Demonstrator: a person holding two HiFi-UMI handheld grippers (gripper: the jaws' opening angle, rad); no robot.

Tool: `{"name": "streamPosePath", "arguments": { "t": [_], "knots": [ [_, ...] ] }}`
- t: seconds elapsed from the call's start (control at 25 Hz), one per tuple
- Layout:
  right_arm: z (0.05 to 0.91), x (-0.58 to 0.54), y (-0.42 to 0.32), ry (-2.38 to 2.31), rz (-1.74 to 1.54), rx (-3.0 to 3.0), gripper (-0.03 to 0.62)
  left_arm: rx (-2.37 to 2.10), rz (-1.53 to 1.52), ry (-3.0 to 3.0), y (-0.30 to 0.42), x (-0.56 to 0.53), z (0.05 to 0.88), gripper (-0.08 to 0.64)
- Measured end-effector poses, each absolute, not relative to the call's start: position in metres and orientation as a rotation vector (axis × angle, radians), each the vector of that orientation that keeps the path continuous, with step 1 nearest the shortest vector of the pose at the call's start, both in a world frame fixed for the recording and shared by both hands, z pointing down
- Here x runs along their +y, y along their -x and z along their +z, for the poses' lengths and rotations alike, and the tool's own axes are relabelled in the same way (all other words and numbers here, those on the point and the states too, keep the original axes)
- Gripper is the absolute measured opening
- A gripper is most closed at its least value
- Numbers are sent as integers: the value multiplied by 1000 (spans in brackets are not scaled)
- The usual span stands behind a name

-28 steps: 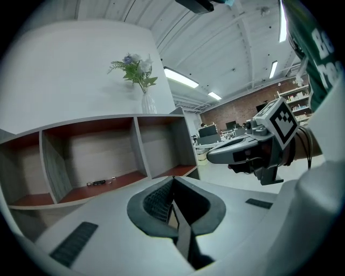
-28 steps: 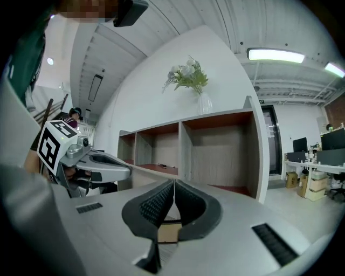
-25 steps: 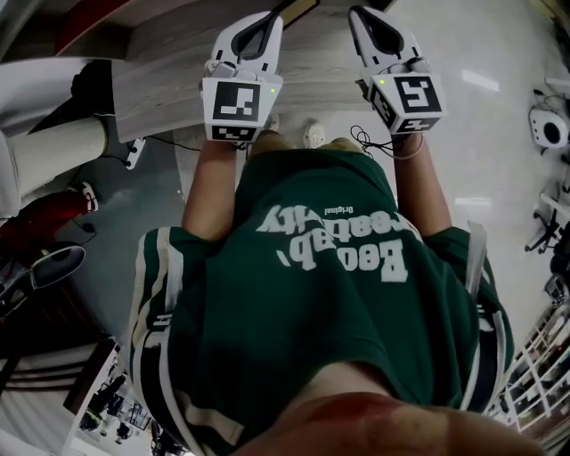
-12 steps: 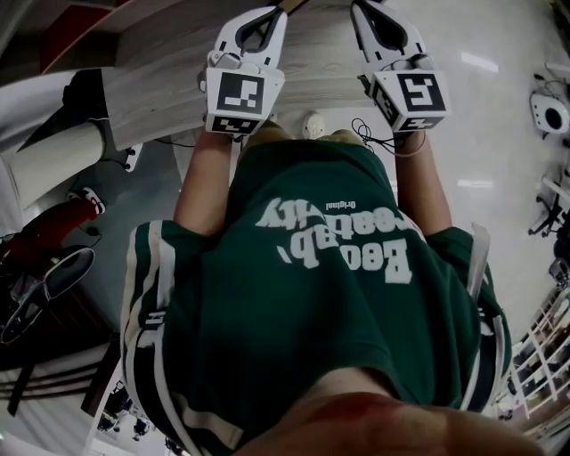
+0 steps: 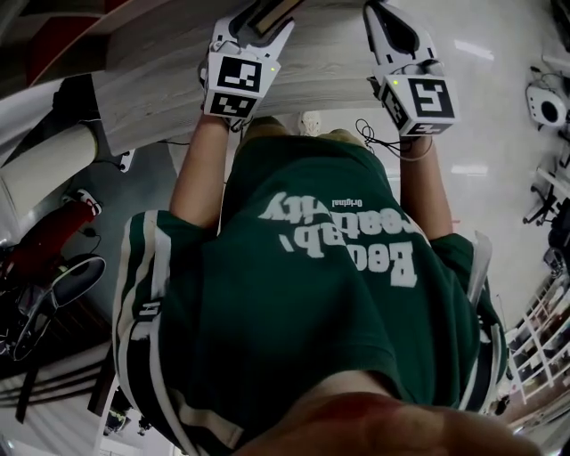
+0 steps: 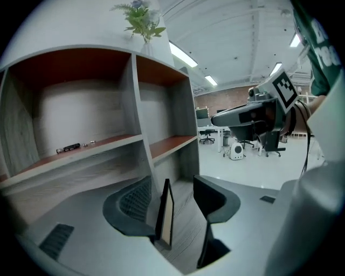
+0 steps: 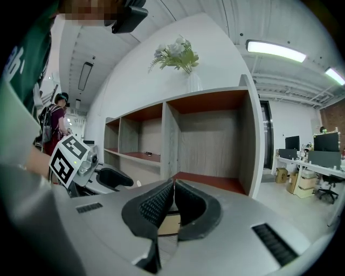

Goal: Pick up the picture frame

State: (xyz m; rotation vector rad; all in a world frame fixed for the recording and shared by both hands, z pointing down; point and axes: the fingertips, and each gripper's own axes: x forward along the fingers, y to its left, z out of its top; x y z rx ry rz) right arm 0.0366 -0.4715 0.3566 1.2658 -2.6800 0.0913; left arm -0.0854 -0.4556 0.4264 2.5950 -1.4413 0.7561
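Note:
The picture frame (image 6: 165, 215), dark-edged with a tan face, stands edge-on on the grey wood surface (image 6: 187, 237). My left gripper (image 6: 172, 188) is open around it. Its jaws have just been opening, with the frame between them close to the left-hand pad and clear of the other. From the head view the frame (image 5: 274, 11) shows as a tan strip at the top edge. My right gripper (image 7: 173, 187) is shut, its fingertips meeting with nothing seen between them. It hovers beside the left one, over the same surface. A tan patch shows below its jaws; what it is I cannot tell.
A grey shelving unit (image 6: 132, 102) with red-brown shelf boards stands right ahead. A vase of flowers (image 7: 177, 54) tops it, and a small dark object (image 6: 69, 147) lies on one shelf. Open office floor (image 6: 242, 167) with chairs lies to the right. A person (image 7: 55, 121) stands far left.
In the head view both grippers have moved toward the top of the picture, further over the wood surface. The left gripper's jaws, shut before, now stand apart around the frame.

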Motion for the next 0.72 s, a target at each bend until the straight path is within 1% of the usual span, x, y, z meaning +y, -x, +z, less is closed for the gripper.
{"name": "streamPosePath", "arguments": {
  "t": [0.4, 0.72],
  "knots": [
    [389, -512, -20, -1291, 135, -2614, 34, -1306, 839, -2519, 111, -498, 508, 261],
    [409, -525, -35, -1328, 166, -2541, 34, -1244, 889, -2463, 119, -521, 560, 261]
  ]
}}
